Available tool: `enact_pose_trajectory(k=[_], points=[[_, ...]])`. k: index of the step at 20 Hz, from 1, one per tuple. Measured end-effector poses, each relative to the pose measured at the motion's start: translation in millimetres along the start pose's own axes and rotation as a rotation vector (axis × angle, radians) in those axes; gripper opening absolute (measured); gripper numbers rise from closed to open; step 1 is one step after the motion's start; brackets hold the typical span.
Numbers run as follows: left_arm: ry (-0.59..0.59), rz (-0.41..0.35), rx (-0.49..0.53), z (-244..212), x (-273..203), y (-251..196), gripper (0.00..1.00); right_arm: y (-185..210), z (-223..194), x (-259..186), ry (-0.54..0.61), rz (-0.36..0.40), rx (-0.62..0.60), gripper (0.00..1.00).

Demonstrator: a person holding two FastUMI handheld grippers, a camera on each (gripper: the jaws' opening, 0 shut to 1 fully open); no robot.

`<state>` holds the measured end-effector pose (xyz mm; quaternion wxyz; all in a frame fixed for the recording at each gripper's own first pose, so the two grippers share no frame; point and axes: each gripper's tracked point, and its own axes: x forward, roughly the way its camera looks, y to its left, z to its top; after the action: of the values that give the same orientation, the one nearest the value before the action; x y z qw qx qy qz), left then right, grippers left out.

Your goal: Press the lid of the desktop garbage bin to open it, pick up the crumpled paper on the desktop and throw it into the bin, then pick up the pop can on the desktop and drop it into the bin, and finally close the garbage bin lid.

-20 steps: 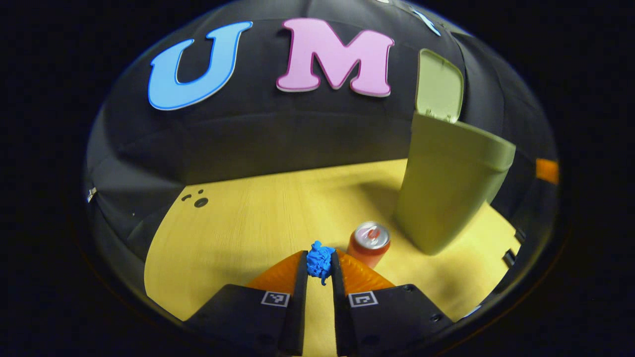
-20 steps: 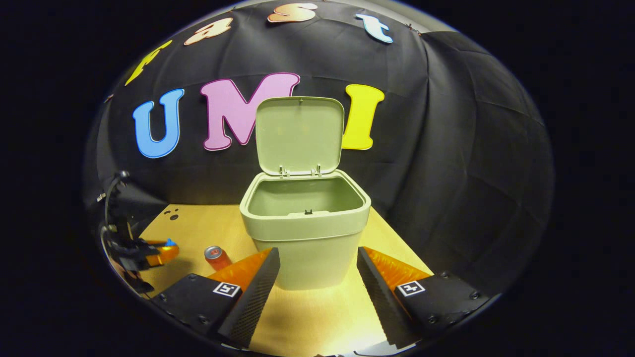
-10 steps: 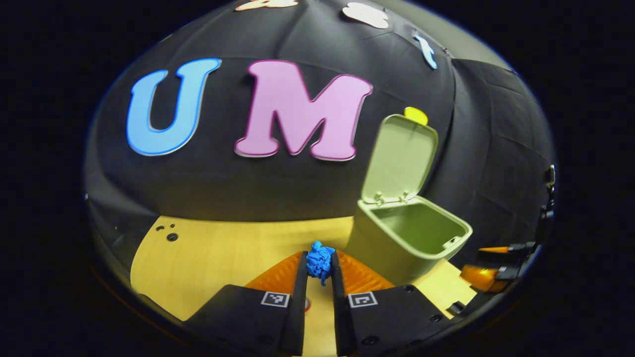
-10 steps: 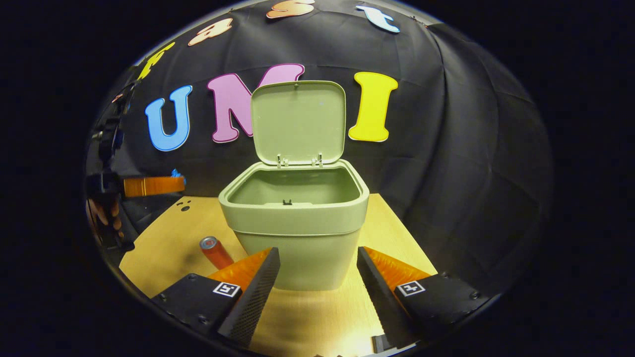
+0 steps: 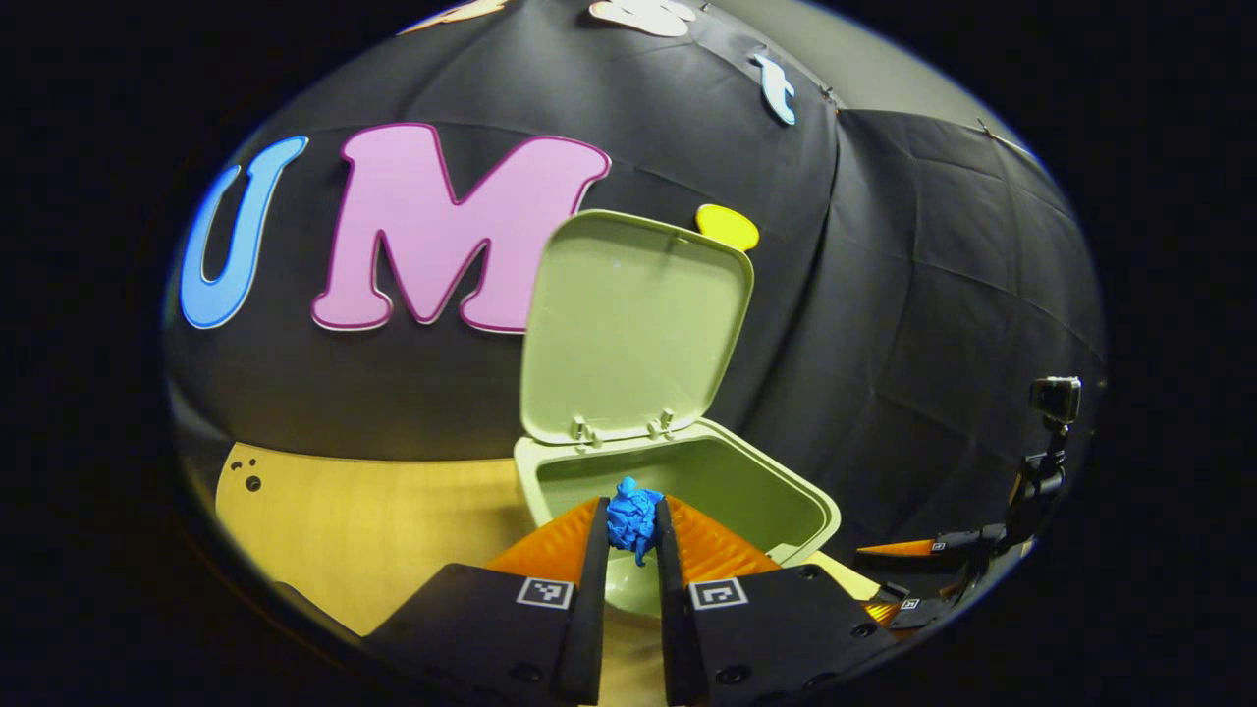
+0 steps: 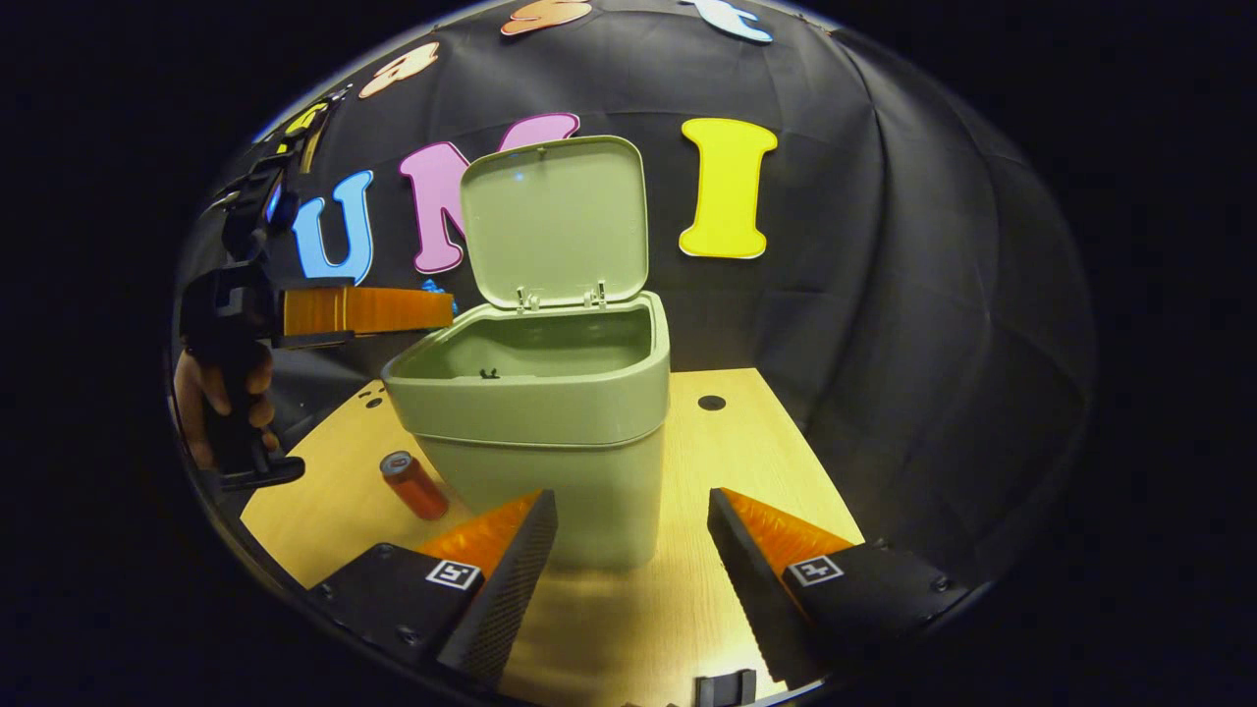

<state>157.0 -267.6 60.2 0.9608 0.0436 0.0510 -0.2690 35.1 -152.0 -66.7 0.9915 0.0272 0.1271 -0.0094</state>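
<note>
The left gripper (image 5: pixel 629 520) lifted the blue crumpled paper (image 5: pixel 633 516) off the table and carried it over the open bin (image 5: pixel 687 481).

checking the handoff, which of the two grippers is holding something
The left gripper, shut on the blue crumpled paper; the right gripper stands open.

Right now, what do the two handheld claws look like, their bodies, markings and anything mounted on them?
Each claw has a black body with two long fingers backed by ribbed orange plates. The left claw and the right claw each carry a small black-and-white square tag at the base of each finger. In the right gripper view, the left one has a black pistol-style handle gripped by a bare hand; no sleeve is visible.
</note>
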Motion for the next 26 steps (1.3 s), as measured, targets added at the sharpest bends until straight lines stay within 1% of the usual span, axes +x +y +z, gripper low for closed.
enact_pose_trajectory(k=[2,4,6,7,8,10,11,12,16,19,23,26], points=[[0.007,0.006,0.005,-4,8,-5,0.29,-4,-1,1,0.007,0.018,0.000,0.98],[0.007,0.008,0.013,-5,12,-10,0.31,-4,-2,0,0.011,0.030,-0.003,0.99],[0.015,0.010,0.032,-10,12,-13,0.39,-4,-1,-2,0.009,0.033,-0.010,0.99],[0.017,0.015,0.048,-10,11,-13,0.49,-2,-1,-4,0.006,0.031,-0.013,0.99],[0.007,0.016,0.061,-8,7,-12,0.56,0,-1,-5,0.003,0.029,-0.014,0.99],[-0.017,0.026,0.087,-4,-1,-9,0.84,7,-1,-10,0.003,0.026,-0.017,0.99],[-0.041,0.038,0.095,4,-12,-5,0.94,11,0,-13,-0.003,0.025,-0.019,0.99],[-0.062,0.052,0.094,8,-16,1,0.98,15,2,-16,-0.010,0.022,-0.021,0.99],[-0.093,0.105,0.059,8,-52,33,0.98,33,-3,-24,-0.005,0.011,-0.029,0.99],[-0.086,0.187,0.043,-5,-91,75,0.98,54,-7,-29,0.000,0.015,-0.030,0.99],[-0.037,0.297,-0.015,-47,-153,133,0.98,88,-19,-33,0.020,0.036,-0.065,0.99],[-0.003,0.343,-0.078,-85,-201,168,0.98,122,-26,-32,0.037,0.060,-0.080,0.99]])
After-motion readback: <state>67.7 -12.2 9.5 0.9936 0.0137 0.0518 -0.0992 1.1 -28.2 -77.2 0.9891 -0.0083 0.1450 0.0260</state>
